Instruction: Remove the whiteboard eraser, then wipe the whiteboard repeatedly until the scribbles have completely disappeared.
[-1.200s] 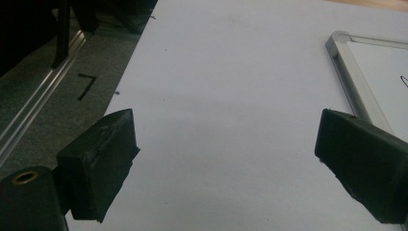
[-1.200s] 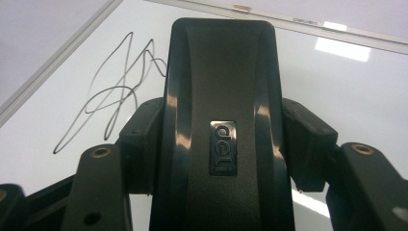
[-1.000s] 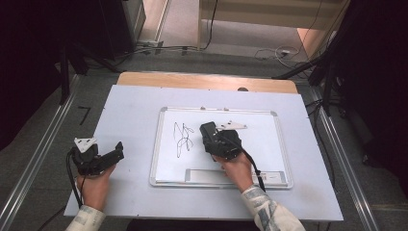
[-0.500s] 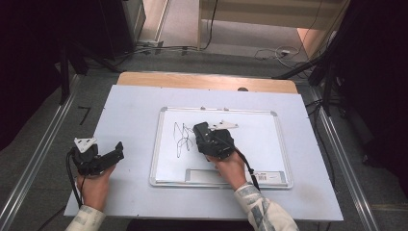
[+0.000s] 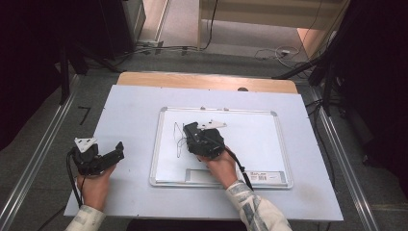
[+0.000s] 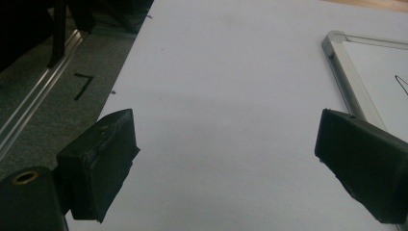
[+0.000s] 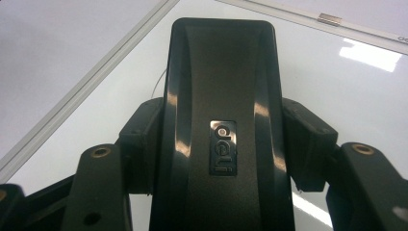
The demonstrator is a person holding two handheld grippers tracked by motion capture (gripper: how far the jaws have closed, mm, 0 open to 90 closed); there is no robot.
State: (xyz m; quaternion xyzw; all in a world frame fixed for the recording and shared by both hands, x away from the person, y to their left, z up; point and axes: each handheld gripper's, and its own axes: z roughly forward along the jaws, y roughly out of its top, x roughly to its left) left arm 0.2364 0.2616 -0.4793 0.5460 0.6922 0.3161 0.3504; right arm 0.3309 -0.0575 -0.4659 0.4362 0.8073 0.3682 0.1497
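1. A glossy black plastic whiteboard eraser [image 7: 221, 130] is clamped between the right gripper [image 5: 192, 136]'s jaws, pressed on the silver-framed whiteboard [image 5: 250, 139], right at the black scribbles [image 5: 180, 139].
2. Wiping looks to be underway; next, the remaining marks probably need sweeping over.
3. The left frame edge is near, so short strokes are needed.
4. The left gripper [image 6: 226, 159] is parked spread wide over the pale grey table [image 5: 130, 110], nothing held.

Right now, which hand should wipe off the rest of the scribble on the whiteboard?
Right. The right gripper is shut on the black eraser, over the whiteboard beside the black scribble. The left gripper stands open off the board, holding nothing.
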